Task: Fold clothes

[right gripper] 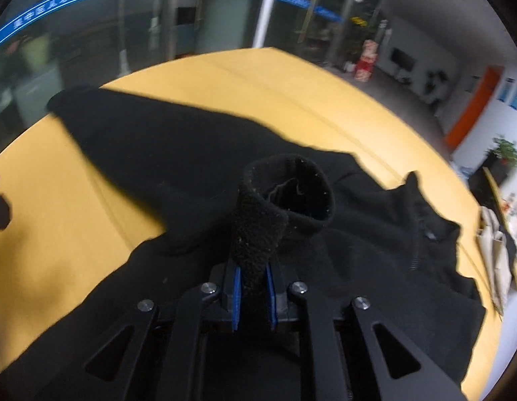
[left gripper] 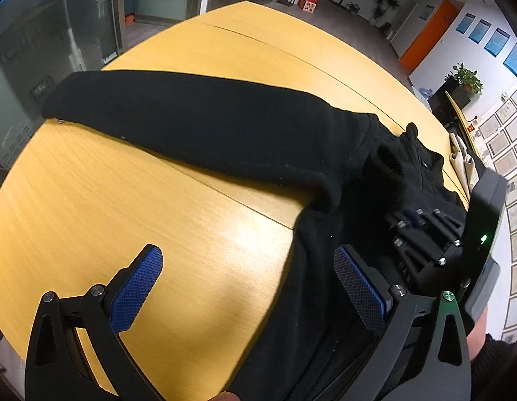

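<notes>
**Right tool pinched a cuff, left tool gaped over the counter**

Your left tool [left gripper: 248,287] stood wide open and held nothing; its left pad hung over bare yellow counter [left gripper: 91,200], its right pad over the edge of the black fleece jacket [left gripper: 225,133]. Ahead of it, one sleeve [left gripper: 158,107] lay stretched flat, reaching away to the left. To its right sat your right tool [right gripper: 253,295], closed tight on the other sleeve's cuff [right gripper: 285,193], which stood up between the blue pads with its opening facing the camera. Right of that tool, the zip collar [right gripper: 422,220] lay on the counter.
</notes>
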### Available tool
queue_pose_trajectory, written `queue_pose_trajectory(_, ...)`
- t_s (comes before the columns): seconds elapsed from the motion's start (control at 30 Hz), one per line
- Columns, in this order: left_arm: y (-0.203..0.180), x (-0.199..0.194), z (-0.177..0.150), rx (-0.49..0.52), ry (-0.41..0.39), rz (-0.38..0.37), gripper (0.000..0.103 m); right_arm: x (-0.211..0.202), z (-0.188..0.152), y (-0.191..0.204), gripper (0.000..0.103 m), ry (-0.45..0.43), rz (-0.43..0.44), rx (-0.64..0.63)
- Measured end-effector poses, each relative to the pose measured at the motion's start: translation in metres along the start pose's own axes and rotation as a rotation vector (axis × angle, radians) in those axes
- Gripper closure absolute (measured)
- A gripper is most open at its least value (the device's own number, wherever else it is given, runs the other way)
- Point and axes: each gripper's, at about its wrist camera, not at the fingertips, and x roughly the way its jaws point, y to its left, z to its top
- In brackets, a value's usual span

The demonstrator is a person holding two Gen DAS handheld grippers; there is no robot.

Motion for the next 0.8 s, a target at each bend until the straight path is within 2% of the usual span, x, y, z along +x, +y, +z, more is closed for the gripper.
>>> queue_pose_trajectory(0.07,-0.003,0.003,0.0,0.007,0.005,-0.007,0.0,0.005,-0.004,-0.002,0.082,0.039,0.107,0.005)
queue_pose_trajectory(0.1,-0.004,0.003,0.0,0.011,0.005,-0.01,0.0,0.001,-0.004,-0.007,0.075,0.031,0.151,0.012)
queue_pose_trajectory(0.13,-0.004,0.002,0.001,0.013,0.002,-0.013,0.0,-0.004,-0.002,-0.011,0.068,0.004,0.197,0.03)
queue_pose_trajectory(0.17,-0.004,0.001,0.001,0.015,-0.001,-0.015,0.0,-0.012,0.0,-0.017,0.067,-0.044,0.246,0.06)
queue_pose_trajectory(0.2,-0.003,0.0,0.001,0.014,-0.005,-0.016,0.0,-0.019,0.003,-0.023,0.059,-0.092,0.295,0.091)
queue_pose_trajectory(0.23,-0.002,-0.001,0.002,0.011,-0.009,-0.016,0.0,-0.018,0.004,-0.025,0.049,-0.104,0.33,0.111)
queue_pose_trajectory(0.47,0.001,0.001,0.007,-0.012,-0.008,0.004,0.0,0.041,-0.011,-0.02,0.044,0.055,0.48,0.18)
queue_pose_trajectory(0.53,0.001,-0.001,0.009,-0.013,-0.017,0.006,0.0,0.032,-0.012,-0.029,0.045,0.041,0.514,0.217)
queue_pose_trajectory(0.6,0.0,-0.001,0.009,-0.016,-0.025,0.001,0.0,0.004,-0.017,-0.046,0.045,-0.012,0.507,0.27)
queue_pose_trajectory(0.7,-0.007,0.001,0.012,-0.011,-0.028,-0.002,0.0,-0.037,-0.041,-0.095,0.041,-0.095,0.394,0.378)
queue_pose_trajectory(0.77,-0.011,0.002,0.014,-0.006,-0.034,0.001,0.0,-0.057,-0.075,-0.126,0.04,-0.076,0.29,0.436)
queue_pose_trajectory(0.8,-0.012,0.003,0.016,-0.004,-0.038,0.01,0.0,-0.061,-0.096,-0.138,0.04,-0.038,0.249,0.46)
